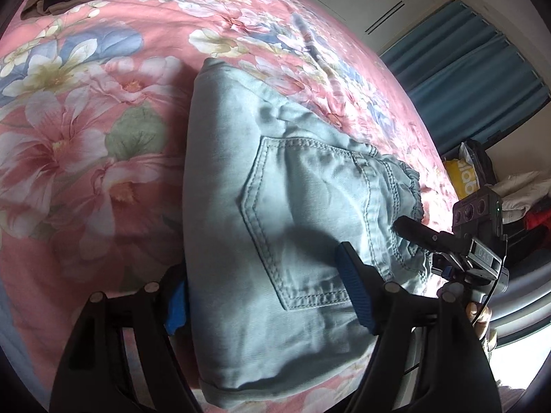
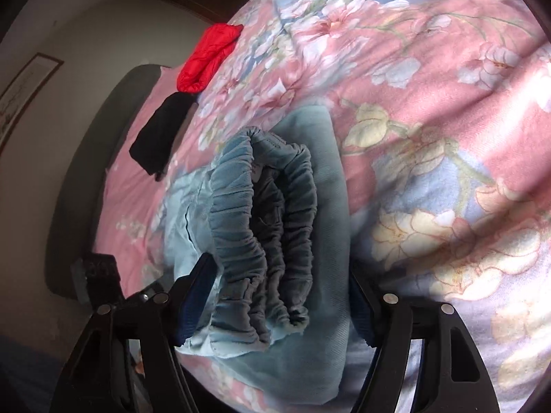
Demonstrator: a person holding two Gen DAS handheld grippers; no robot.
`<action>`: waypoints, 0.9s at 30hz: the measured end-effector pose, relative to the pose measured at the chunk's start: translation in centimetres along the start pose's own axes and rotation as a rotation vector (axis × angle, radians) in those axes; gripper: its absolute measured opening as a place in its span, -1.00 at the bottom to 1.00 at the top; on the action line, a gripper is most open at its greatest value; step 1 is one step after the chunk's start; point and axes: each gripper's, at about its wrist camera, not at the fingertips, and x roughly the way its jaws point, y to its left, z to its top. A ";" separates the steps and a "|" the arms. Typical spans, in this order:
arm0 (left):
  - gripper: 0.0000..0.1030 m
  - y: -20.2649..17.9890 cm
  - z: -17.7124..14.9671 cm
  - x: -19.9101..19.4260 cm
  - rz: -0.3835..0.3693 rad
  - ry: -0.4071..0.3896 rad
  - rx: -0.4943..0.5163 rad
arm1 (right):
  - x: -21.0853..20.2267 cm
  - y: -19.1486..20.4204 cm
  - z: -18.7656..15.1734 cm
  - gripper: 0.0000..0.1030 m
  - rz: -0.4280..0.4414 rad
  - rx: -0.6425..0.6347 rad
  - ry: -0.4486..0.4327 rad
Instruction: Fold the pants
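1. The folded pale-blue denim pants (image 1: 275, 241) are lying on the pink floral bedspread (image 1: 86, 137), a stitched back pocket (image 1: 303, 213) facing up and the gathered elastic waistband (image 2: 261, 251) bunching at one end.

2. The left gripper (image 1: 265, 296), black with blue ribbed pads (image 1: 356, 296), is standing spread wide, its two fingers straddling the folded bundle: one pad is resting on top of the denim, the other is sitting at the bundle's edge. The jaws are not clenched on the cloth.

3. The right gripper (image 2: 275, 306) is likewise standing released, its fingers flanking the waistband end; one finger is touching the light denim beside the waistband, the other is pressing against the fold on the opposite side.

4. In the left wrist view the right gripper's black body (image 1: 475, 251) is showing just beside the waistband end of the pants.

5. A red padded garment (image 2: 206, 58) and a black garment (image 2: 162, 134) are lying well apart from the pants, toward the bed's far end.

6. Blue curtains (image 1: 475, 79) are hanging beyond the bed.
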 end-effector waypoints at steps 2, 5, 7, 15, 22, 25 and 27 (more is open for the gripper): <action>0.45 0.1 0.1 0.2 0.003 0.000 0.006 | 0.7 0.3 0.3 0.41 -0.003 -0.017 0.002; 0.45 -0.1 0.2 0.4 0.007 0.000 0.012 | 1.5 0.6 0.6 0.41 -0.002 -0.030 -0.005; 0.45 -0.2 0.0 0.2 0.013 0.000 0.022 | 1.9 1.0 0.8 0.41 -0.003 -0.038 -0.009; 0.46 -0.7 -0.1 0.2 0.033 -0.004 0.043 | 1.9 1.3 0.5 0.32 -0.020 -0.070 -0.012; 0.45 -0.6 -0.1 0.3 0.033 -0.004 0.043 | 1.9 1.4 0.4 0.29 -0.023 -0.069 -0.014; 0.46 -0.6 -0.1 0.2 0.033 -0.004 0.042 | 1.9 1.3 0.4 0.29 -0.021 -0.070 -0.013; 0.46 -0.6 -0.1 0.2 0.035 -0.004 0.043 | 1.9 1.3 0.4 0.29 -0.020 -0.069 -0.013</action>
